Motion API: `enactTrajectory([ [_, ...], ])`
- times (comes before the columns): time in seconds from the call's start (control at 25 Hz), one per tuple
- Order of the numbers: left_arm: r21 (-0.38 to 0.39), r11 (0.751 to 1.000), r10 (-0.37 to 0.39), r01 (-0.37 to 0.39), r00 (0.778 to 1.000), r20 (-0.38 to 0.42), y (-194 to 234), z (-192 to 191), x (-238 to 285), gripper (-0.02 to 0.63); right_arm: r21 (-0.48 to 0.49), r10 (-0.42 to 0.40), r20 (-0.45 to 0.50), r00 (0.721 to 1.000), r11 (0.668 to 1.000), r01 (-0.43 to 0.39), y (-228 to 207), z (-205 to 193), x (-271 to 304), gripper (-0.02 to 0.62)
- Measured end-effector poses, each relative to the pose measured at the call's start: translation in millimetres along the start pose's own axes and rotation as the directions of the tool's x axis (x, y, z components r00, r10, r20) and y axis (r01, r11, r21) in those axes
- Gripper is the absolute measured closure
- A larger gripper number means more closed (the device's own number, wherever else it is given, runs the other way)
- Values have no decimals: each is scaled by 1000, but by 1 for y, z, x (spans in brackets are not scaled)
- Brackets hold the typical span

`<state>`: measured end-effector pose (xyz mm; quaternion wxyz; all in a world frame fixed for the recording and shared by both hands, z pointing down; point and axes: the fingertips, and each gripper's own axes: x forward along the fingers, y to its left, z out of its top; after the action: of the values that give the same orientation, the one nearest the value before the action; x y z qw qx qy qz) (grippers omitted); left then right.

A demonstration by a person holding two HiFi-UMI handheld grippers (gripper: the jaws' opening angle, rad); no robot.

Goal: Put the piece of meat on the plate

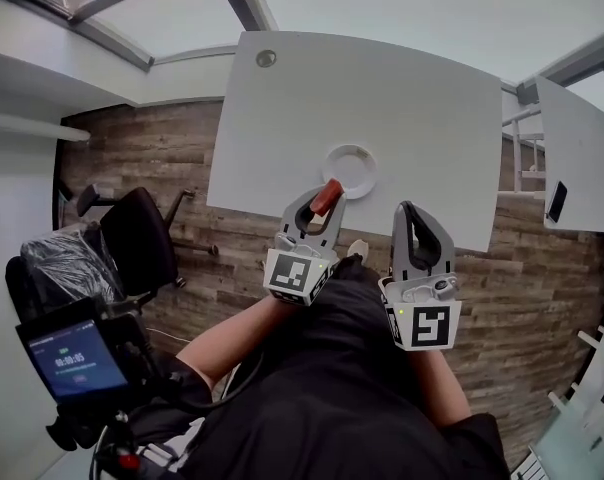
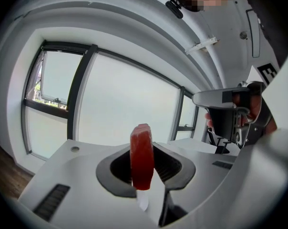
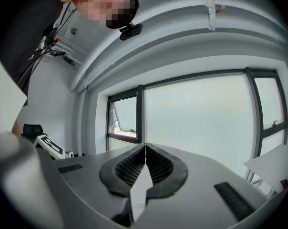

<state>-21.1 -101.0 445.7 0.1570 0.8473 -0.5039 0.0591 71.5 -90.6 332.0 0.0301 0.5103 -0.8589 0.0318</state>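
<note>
"Head view first: where is the piece of meat point(image 1: 329, 194)?"

"Up at the tip of the left gripper point(image 1: 322, 204), a red slab clamped between the two pads. It shows at the near left rim of the plate point(image 1: 358, 166), which is white and round with nothing lying on it."

"Is it over the plate or short of it?"

"I can't tell from above. It touches neither the plate nor the table point(image 1: 382, 98). The left gripper view looks out at a window point(image 2: 129, 104) and not down at the tabletop, and there the meat stands upright, pinched at its lower part with its top poking above the pads."

"And the plate itself?"

"Near the table's near edge, about midway along it. Both grippers are held at that edge, above the wooden floor point(image 1: 152, 158)."

"What about the other claw?"

"The right gripper point(image 1: 408, 210) is to the right of the left one, apart from it and to the near right of the plate. Its own view shows the jaws pressed tight together with nothing between them."

"Anything else around?"

"A black office chair point(image 1: 137, 238) off to the left on the floor, well apart from the table."
</note>
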Motion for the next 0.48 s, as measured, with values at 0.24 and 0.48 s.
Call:
enactTrajectory([
  [0.24, 14, 1000, 9, -8, 999, -44, 5, -13, 12, 511, -2, 24, 9, 1000, 1000, -24, 0, 12, 2, 588],
  [0.48, 30, 1000, 7, -5, 998, -63, 8, -22, 16, 511, -6, 12, 7, 1000, 1000, -12, 2, 15, -3, 588],
])
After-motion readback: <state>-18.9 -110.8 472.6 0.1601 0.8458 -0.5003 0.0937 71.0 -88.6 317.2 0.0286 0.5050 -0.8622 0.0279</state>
